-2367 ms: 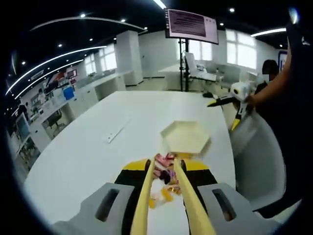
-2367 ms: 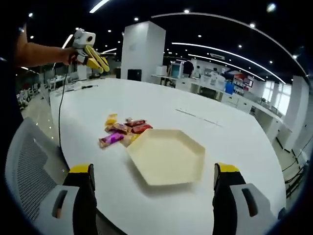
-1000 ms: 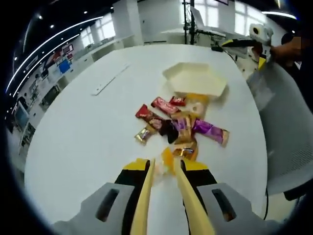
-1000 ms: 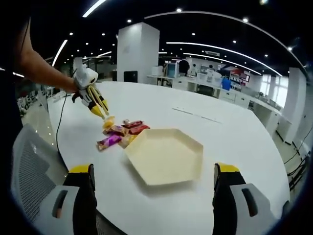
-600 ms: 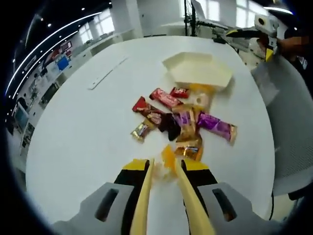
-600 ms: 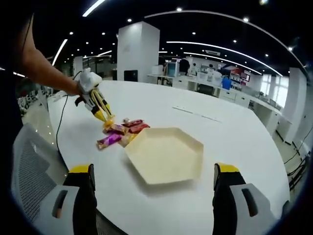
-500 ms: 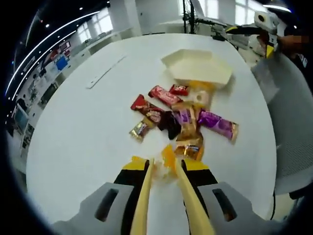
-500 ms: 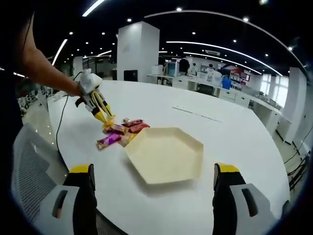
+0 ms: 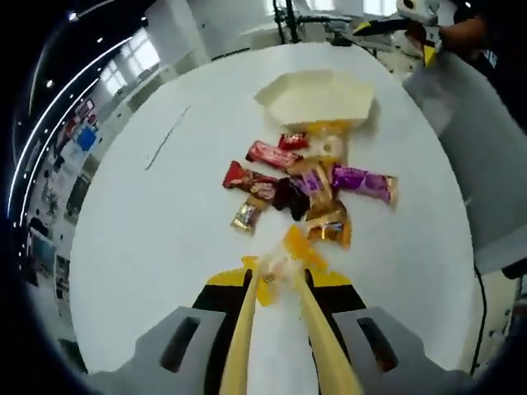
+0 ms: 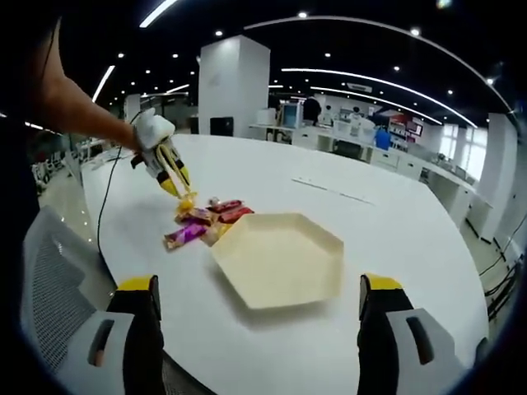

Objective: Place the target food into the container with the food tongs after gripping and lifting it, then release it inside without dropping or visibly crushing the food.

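Observation:
Yellow food tongs (image 9: 244, 333) are clamped in my left gripper (image 9: 277, 280), and their tips pinch a yellow-wrapped snack (image 9: 290, 249). In the right gripper view that left gripper (image 10: 163, 164) holds the snack (image 10: 188, 200) just above a pile of wrapped snacks (image 10: 206, 226). The pile (image 9: 300, 185) lies beside a cream hexagonal container (image 9: 317, 95), also visible up close (image 10: 276, 259). My right gripper (image 10: 259, 288) hovers open at the table's edge before the container, nothing between its jaws; it appears far off (image 9: 395, 20) in a person's hand.
A white round table (image 10: 395, 214) carries everything. A grey mesh chair (image 10: 49, 271) stands at the near edge, beside the pile (image 9: 469, 140). A cable (image 10: 100, 206) hangs from the left gripper. A thin white strip (image 9: 165, 138) lies on the table, away from the pile.
The tongs have closed on the yellow snack and raised it slightly off the table. The left gripper has lifted and tipped downward; the right gripper has stayed still.

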A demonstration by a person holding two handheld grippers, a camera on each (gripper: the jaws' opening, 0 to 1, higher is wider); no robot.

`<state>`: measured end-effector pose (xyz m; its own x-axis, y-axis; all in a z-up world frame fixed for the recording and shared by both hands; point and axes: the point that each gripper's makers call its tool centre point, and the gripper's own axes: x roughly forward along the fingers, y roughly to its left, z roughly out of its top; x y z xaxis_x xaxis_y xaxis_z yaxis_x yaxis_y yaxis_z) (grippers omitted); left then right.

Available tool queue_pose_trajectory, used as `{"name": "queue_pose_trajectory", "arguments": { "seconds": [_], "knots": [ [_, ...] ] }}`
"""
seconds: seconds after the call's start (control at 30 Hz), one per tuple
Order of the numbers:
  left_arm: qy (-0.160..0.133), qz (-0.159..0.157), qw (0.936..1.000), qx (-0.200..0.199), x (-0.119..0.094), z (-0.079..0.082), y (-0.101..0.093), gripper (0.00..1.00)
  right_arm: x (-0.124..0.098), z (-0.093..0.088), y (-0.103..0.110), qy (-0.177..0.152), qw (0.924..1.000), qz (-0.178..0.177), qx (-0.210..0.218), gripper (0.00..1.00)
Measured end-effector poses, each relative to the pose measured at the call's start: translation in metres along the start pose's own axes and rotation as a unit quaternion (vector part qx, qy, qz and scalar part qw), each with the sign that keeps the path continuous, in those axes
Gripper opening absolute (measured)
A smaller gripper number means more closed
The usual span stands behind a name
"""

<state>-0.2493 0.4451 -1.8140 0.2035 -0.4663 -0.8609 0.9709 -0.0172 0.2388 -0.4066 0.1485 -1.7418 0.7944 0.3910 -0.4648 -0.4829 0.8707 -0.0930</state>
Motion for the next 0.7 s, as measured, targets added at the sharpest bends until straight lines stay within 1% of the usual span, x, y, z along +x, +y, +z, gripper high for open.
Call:
{"name": "queue_pose_trajectory", "arguments": {
  "seconds": [0.03, 0.07, 0.13, 0.17, 0.23, 0.27, 0.3, 0.33, 0.43, 0.47, 0.5, 0.53, 0.57, 0.6, 0.63, 0.67, 0.7],
  "knots": [
    [0.009, -0.011, 0.9994, 0.033, 0.000, -0.003, -0.003, 0.22, 0.000, 0.000, 0.000, 0.000, 1.0000, 0.000, 0.002, 0.99],
    [0.017, -0.012, 0.9982, 0.057, 0.001, -0.004, -0.003, 0.22, 0.000, 0.000, 0.000, 0.000, 1.0000, -0.001, 0.003, 0.99],
    [0.043, -0.021, 0.9943, 0.095, 0.002, -0.010, -0.006, 0.22, 0.000, 0.000, 0.000, 0.000, 1.0000, 0.000, 0.004, 0.98],
    [0.036, -0.026, 0.9938, 0.102, 0.003, -0.007, -0.008, 0.22, 0.000, -0.001, 0.000, 0.001, 1.0000, 0.001, 0.005, 0.98],
    [0.018, -0.045, 0.9902, 0.131, 0.007, -0.001, -0.013, 0.22, 0.000, -0.001, 0.000, 0.002, 1.0000, 0.001, 0.003, 0.98],
    [0.030, -0.030, 0.9881, 0.148, 0.009, -0.003, -0.007, 0.21, 0.000, -0.001, 0.001, 0.002, 1.0000, 0.001, 0.003, 0.98],
    [0.036, -0.029, 0.9874, 0.152, 0.010, -0.005, -0.006, 0.21, 0.000, -0.001, 0.000, 0.003, 1.0000, -0.001, 0.002, 0.99],
    [0.032, -0.036, 0.9883, 0.145, 0.012, -0.004, -0.008, 0.21, 0.000, -0.001, 0.000, 0.002, 1.0000, -0.002, 0.001, 0.99],
    [0.018, -0.041, 0.9862, 0.160, 0.013, 0.005, -0.009, 0.21, 0.000, -0.002, 0.000, 0.005, 1.0000, 0.000, 0.005, 0.97],
    [0.015, -0.052, 0.9852, 0.163, 0.014, 0.009, -0.013, 0.22, 0.000, -0.002, 0.000, 0.005, 1.0000, 0.000, 0.004, 0.97],
    [0.020, -0.052, 0.9847, 0.165, 0.016, 0.009, -0.014, 0.22, 0.000, -0.002, 0.001, 0.006, 1.0000, 0.001, 0.004, 0.97],
    [0.026, -0.051, 0.9858, 0.158, 0.017, 0.007, -0.014, 0.22, 0.000, -0.002, 0.001, 0.006, 1.0000, 0.000, 0.004, 0.97],
    [0.030, -0.052, 0.9905, 0.123, 0.017, 0.005, -0.015, 0.21, 0.000, -0.002, 0.000, 0.006, 1.0000, 0.000, 0.004, 0.97],
    [0.029, -0.052, 0.9940, 0.092, 0.017, 0.005, -0.016, 0.21, 0.000, -0.002, 0.000, 0.006, 1.0000, 0.000, 0.005, 0.97],
    [0.024, -0.057, 0.9974, 0.037, 0.015, 0.007, -0.018, 0.21, 0.000, -0.002, 0.000, 0.007, 1.0000, -0.001, 0.004, 0.97],
    [0.013, -0.064, 0.9978, 0.015, 0.012, 0.010, -0.021, 0.21, 0.000, -0.002, 0.000, 0.007, 1.0000, -0.001, 0.005, 0.97],
    [0.016, -0.068, 0.9975, 0.005, 0.010, 0.008, -0.023, 0.20, 0.000, -0.002, 0.000, 0.007, 1.0000, 0.000, 0.006, 0.97]
  ]
}}
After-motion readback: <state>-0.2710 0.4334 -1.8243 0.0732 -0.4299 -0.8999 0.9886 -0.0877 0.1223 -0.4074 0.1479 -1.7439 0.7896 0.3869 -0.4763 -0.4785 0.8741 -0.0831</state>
